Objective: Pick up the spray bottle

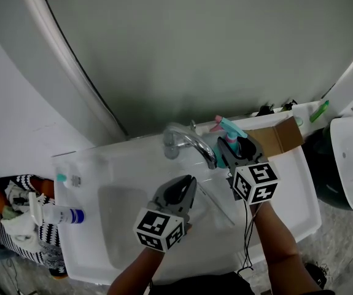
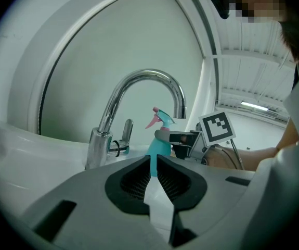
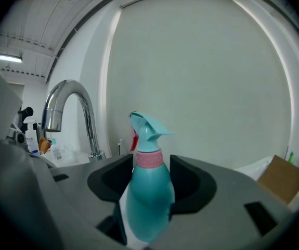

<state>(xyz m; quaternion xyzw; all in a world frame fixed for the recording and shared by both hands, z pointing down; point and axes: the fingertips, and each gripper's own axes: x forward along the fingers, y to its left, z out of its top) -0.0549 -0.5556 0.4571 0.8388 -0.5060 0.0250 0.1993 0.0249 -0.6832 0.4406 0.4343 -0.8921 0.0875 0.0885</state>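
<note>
Both forearms come in from the lower edge of the head view and reach over a white sink [image 1: 90,165]. The two tools are held almost level, tipped only a little downward, and point toward the wall behind the sink.

The right tool [image 1: 236,145] is at the back right corner of the sink, just to the right of the chrome faucet [image 1: 188,141]. Its marker cube [image 1: 255,182] faces up toward the camera. The spray bottle [image 3: 149,191] stands upright between its jaws. It is turquoise with a pink collar and a pink trigger. In the right gripper view the jaws stand wide, one on each side of the bottle's body, and the black pads seem to lie against both of its sides. The nozzle rises above the jaws.

The left tool [image 1: 192,178] hovers over the basin, in front of the faucet's spout and to the left of the right tool. Its jaws are almost together, with only a thin slit between the pads, and nothing is held in them.

A brown cardboard box [image 1: 274,137] lies just to the right of the spray bottle. A white bottle [image 1: 56,214] with a blue label lies well apart, at the sink's left edge.
</note>
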